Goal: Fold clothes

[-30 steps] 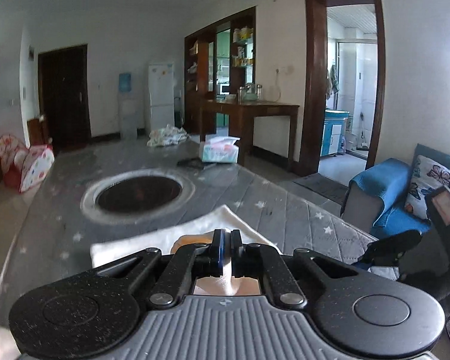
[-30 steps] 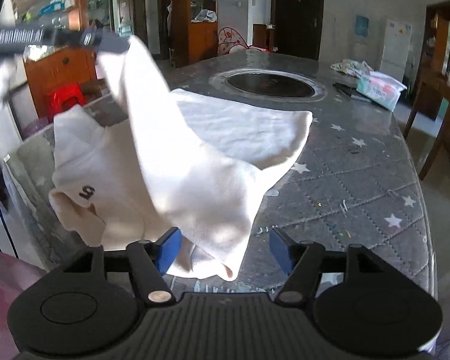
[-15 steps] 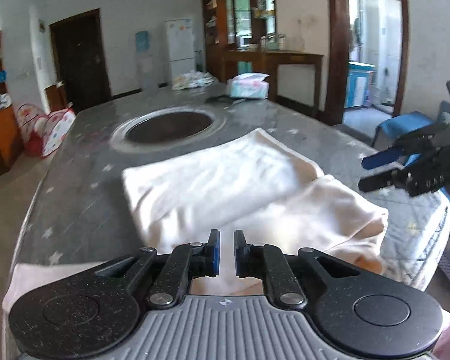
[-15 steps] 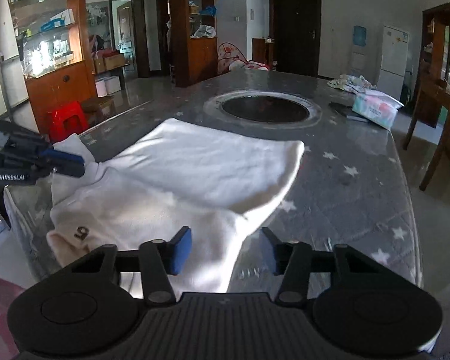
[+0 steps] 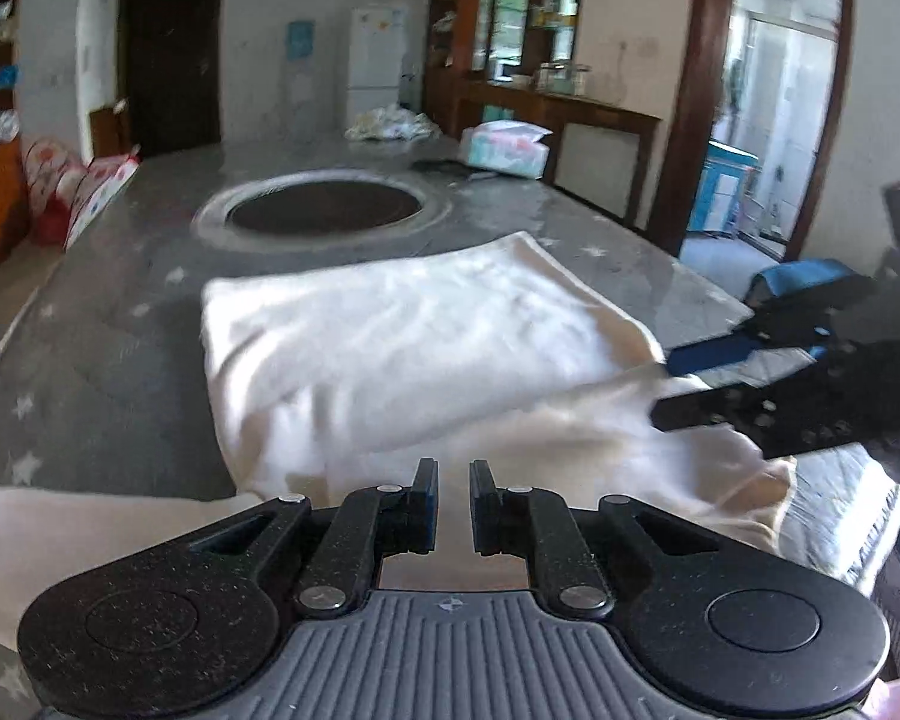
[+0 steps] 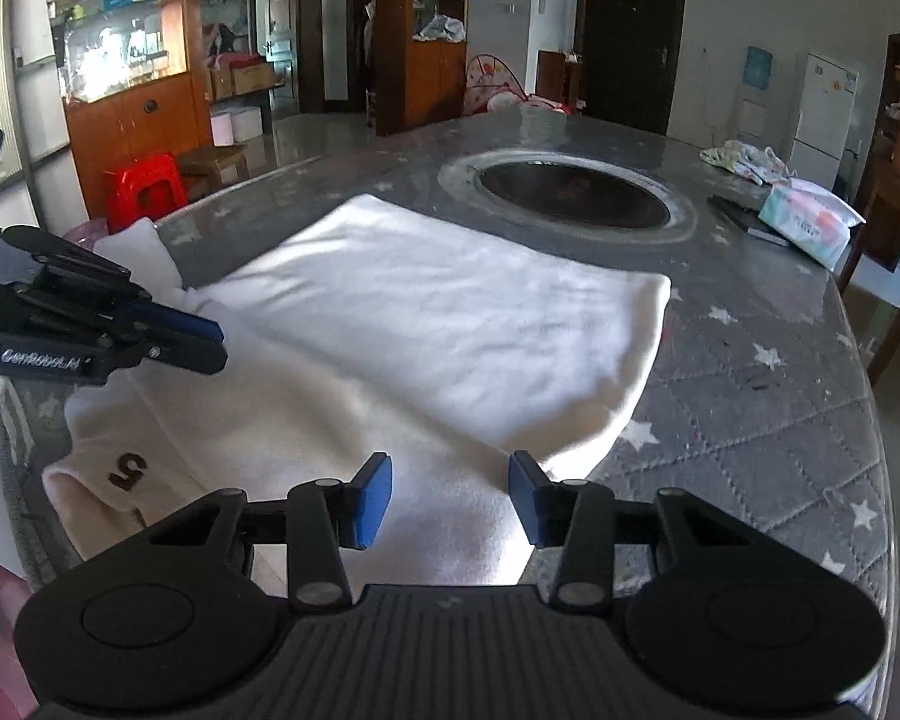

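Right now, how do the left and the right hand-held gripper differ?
The left hand-held gripper has only a narrow gap; the right hand-held gripper stands wide open. The left hangs over the white garment's near edge, the right over its corner. Both are empty.

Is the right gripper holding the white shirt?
No, the right gripper is open, its blue fingers spread apart above the white shirt without pinching it.
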Tool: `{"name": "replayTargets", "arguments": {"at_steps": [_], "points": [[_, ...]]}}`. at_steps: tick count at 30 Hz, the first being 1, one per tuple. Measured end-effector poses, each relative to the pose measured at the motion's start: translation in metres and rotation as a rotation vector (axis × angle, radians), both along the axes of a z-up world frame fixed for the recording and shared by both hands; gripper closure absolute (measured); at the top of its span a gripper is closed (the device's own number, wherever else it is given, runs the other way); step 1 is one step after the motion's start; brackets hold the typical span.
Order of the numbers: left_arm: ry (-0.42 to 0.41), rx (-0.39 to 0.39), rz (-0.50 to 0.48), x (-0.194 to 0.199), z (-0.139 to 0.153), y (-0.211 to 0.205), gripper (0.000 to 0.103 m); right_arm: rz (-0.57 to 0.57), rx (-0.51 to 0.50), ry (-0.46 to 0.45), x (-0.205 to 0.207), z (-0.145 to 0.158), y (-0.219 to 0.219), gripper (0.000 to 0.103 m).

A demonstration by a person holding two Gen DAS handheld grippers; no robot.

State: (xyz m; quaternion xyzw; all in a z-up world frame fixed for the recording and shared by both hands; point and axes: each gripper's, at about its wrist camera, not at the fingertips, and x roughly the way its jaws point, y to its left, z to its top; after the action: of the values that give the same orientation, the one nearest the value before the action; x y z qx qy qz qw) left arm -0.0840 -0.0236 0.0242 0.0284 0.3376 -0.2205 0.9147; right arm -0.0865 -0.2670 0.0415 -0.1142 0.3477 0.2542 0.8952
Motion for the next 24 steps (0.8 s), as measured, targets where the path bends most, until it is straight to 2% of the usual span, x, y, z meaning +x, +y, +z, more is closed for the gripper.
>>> {"name": "replayTargets", "arguments": {"at_steps": [5,8,10,12,14,20,24], "points": [[0.019,-0.042,0.029,0.001,-0.004,0.015,0.087,-0.003,-0.01,-0.008,-0.001,0.002,0.001,0.06],[-0.012,-0.066,0.06,-0.009,0.005,0.029,0.077,0.018,0.002,-0.017,-0.005,0.007,0.007,0.059],[-0.025,-0.074,0.106,-0.014,0.009,0.043,0.077,0.037,0.003,-0.016,-0.007,0.006,0.011,0.059],[-0.039,-0.075,0.181,-0.019,0.012,0.061,0.077,0.052,-0.003,-0.003,-0.006,0.002,0.016,0.059],[-0.05,-0.074,0.265,-0.024,0.015,0.081,0.072,0.052,-0.016,0.011,-0.005,-0.004,0.02,0.059],[-0.072,-0.054,0.573,-0.029,0.016,0.144,0.063,0.058,-0.01,0.014,-0.006,-0.003,0.024,0.058],[-0.052,-0.064,0.76,-0.024,0.008,0.179,0.059,0.063,-0.012,0.009,-0.007,-0.001,0.026,0.058]]}}
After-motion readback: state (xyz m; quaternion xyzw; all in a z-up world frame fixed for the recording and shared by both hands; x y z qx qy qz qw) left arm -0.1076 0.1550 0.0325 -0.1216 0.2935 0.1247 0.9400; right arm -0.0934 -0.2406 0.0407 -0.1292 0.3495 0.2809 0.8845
